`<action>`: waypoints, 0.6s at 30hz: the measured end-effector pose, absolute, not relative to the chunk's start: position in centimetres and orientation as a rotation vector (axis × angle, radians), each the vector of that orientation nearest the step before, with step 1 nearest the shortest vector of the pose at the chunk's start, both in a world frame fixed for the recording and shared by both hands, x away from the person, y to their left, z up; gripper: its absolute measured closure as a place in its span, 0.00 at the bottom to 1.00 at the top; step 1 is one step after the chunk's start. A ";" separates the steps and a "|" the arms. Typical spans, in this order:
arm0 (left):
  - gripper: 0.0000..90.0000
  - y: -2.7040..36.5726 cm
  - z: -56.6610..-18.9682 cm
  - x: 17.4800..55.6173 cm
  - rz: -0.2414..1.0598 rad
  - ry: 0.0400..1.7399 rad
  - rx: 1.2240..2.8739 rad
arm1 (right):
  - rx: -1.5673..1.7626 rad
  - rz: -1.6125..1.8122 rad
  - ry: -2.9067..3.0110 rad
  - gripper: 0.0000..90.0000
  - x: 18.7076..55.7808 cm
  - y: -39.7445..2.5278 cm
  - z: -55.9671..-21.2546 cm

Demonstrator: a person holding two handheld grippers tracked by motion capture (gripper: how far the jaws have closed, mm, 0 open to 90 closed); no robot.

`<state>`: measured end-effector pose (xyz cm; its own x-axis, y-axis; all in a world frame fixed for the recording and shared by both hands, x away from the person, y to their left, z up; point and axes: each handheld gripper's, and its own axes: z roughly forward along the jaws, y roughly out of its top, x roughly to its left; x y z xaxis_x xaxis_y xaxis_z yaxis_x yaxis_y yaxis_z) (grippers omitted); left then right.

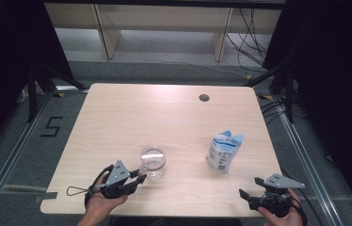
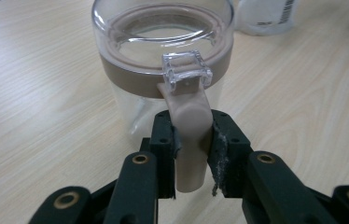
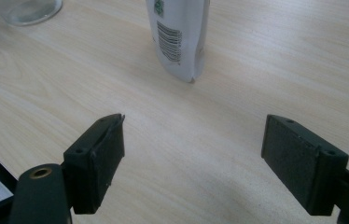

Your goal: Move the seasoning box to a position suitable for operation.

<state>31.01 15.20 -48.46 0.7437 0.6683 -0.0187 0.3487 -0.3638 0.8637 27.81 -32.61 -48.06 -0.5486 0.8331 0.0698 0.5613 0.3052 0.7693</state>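
Pale wood is spreading under us in the high view as we are working at the table (image 1: pixel 117 113): we are counting one clear jug (image 1: pixel 153 162) near our front edge and one white pouch (image 1: pixel 225 151) standing well apart to its right. Our left gripper (image 1: pixel 135 180) is meeting the jug at its near side, while our right gripper (image 1: pixel 248 197) is waiting near the table's front right corner, short of the pouch.

Along the left gripper view, our left gripper (image 2: pixel 190 154) is clenching the jug's beige handle (image 2: pixel 190 140) between both jaws, most likely so that the jug (image 2: pixel 163 56) stays steady; its clear lid and beige collar are sitting on top, and the jug is resting upright on the wood.

Along the right gripper view, our right gripper (image 3: pixel 192 161) is standing wide apart and grasping nothing, its two jaws framing bare wood, with the pouch (image 3: pixel 178 32) ahead, seemingly lined up for a pick.
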 end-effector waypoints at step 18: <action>0.80 13.8 -48.5 31.5 0.326 0.604 2.021 | 1.299 1.111 2.251 0.25 27.6 -32.4 -48.0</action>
<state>31.49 13.80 -48.54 0.8413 0.5403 -0.0178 0.2822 -0.4109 0.8669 27.63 -32.40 -48.04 -0.5385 0.8360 0.1057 0.5921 0.2862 0.7533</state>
